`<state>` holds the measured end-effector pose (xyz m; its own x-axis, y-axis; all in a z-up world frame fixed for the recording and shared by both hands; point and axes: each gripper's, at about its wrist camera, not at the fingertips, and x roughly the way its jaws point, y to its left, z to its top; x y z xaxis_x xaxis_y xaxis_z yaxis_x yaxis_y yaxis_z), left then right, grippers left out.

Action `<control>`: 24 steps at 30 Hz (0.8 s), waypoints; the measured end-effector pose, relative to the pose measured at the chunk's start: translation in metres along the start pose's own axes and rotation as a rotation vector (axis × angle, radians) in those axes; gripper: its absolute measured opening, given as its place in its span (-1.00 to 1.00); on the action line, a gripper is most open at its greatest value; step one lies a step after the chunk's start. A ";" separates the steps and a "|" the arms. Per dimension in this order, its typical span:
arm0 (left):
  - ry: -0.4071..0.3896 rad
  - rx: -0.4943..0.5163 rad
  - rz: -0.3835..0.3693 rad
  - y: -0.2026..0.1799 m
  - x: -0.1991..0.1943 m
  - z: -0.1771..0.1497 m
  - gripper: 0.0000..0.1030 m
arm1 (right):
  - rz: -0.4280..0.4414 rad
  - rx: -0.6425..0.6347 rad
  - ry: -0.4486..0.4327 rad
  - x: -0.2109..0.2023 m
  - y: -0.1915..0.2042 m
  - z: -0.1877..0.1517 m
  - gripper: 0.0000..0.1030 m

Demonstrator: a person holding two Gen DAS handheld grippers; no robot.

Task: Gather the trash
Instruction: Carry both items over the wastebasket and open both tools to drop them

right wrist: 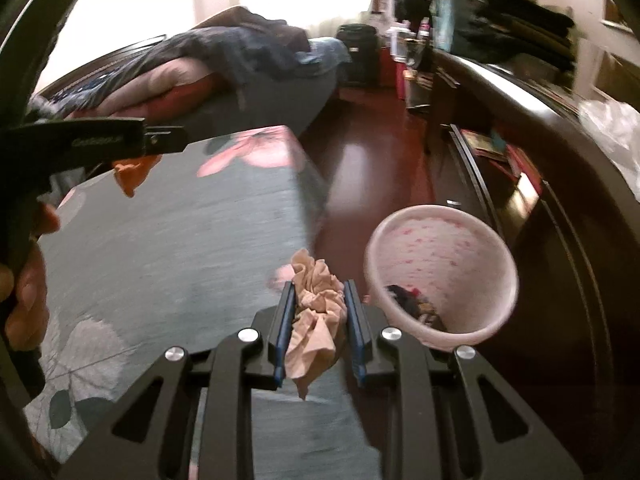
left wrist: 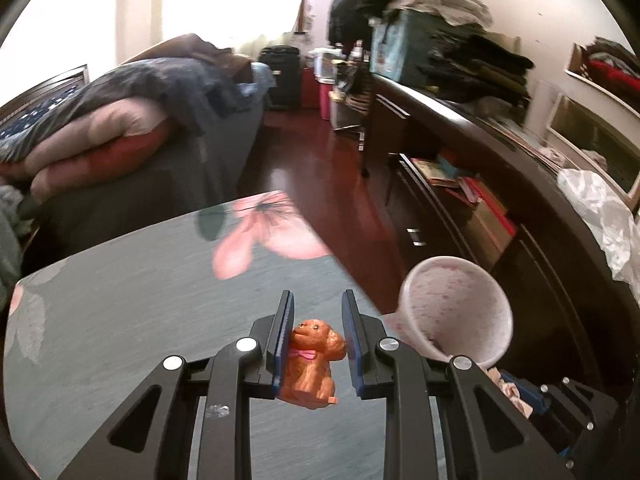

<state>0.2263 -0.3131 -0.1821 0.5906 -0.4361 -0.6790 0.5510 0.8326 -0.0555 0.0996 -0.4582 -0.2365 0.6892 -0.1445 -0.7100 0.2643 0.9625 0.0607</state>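
Note:
My left gripper (left wrist: pixel 316 300) is shut on a small orange toy dog (left wrist: pixel 312 360) with a pink bow, held above the grey-blue flowered bed cover (left wrist: pixel 140 320). My right gripper (right wrist: pixel 319 290) is shut on a crumpled beige tissue (right wrist: pixel 316 320), also above the bed cover (right wrist: pixel 180 260). A pink-speckled white waste bin (right wrist: pixel 440 268) stands just right of the bed edge with dark trash in its bottom; it also shows in the left wrist view (left wrist: pixel 456 312). The left gripper shows at the left of the right wrist view (right wrist: pixel 164 140) with the orange toy (right wrist: pixel 132 174) under it.
A dark wooden dresser (left wrist: pixel 500 152) piled with clothes runs along the right. A white plastic bag (left wrist: pixel 600 216) lies on it. Red-brown wooden floor (left wrist: pixel 320 168) runs between bed and dresser. Bedding (left wrist: pixel 120 120) is heaped at the far left.

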 end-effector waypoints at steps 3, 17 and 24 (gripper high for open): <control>0.002 0.032 -0.032 -0.021 0.008 0.006 -0.53 | -0.030 0.038 -0.010 0.001 -0.021 0.002 -0.51; 0.048 0.127 -0.169 -0.105 0.060 0.020 -0.52 | -0.101 0.229 -0.019 0.024 -0.107 0.003 -0.51; 0.126 0.137 -0.260 -0.139 0.115 0.027 -0.52 | -0.134 0.291 0.026 0.070 -0.139 0.003 -0.51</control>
<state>0.2333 -0.4884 -0.2331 0.3465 -0.5759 -0.7405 0.7533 0.6413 -0.1462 0.1126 -0.6024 -0.2927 0.6187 -0.2561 -0.7427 0.5358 0.8289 0.1605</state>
